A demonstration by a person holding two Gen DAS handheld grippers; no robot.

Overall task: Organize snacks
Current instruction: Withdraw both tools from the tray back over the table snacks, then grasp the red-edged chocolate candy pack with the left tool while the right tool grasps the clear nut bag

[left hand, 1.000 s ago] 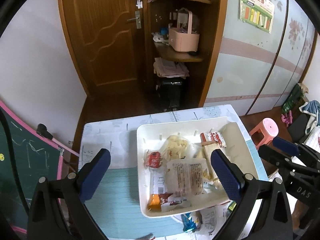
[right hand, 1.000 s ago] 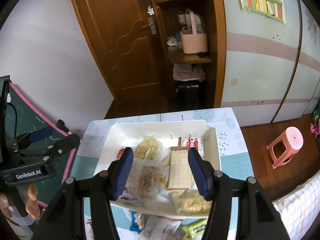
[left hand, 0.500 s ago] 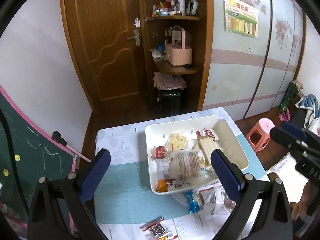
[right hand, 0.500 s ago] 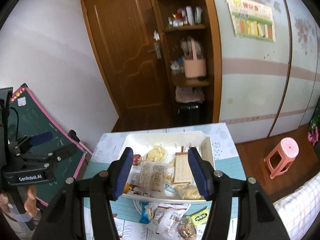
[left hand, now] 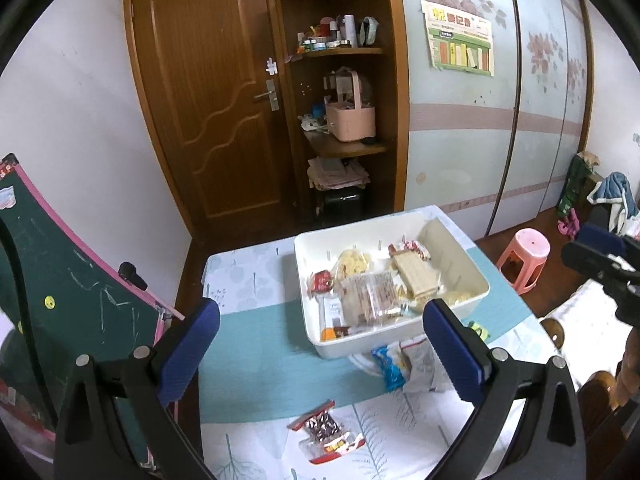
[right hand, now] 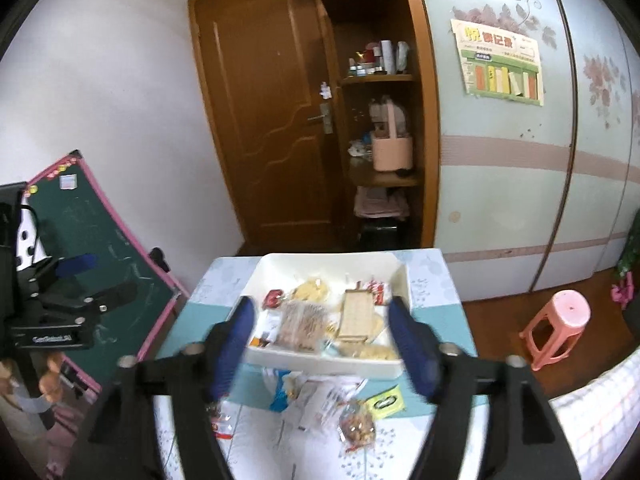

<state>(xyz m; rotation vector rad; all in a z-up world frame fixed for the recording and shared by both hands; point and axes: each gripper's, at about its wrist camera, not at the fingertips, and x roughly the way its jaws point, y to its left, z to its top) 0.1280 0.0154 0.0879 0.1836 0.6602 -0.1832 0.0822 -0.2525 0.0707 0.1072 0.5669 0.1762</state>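
Home bedroom: wooden door (left hand: 212,112), sliding wardrobe (left hand: 500,120), cluttered shelves (left hand: 340,50), plastic stool (left hand: 524,256).

L gripper (left hand: 320,344): jaws wide apart, nothing btwn the blue pads (left hand: 188,350), tilted downward. R gripper (right hand: 328,344): jaws have just been opening, now spread wide, nothing btwn them, also angled down. Each shows in the other's view: R off to L gripper's right side, L off to R gripper's left, well apart.
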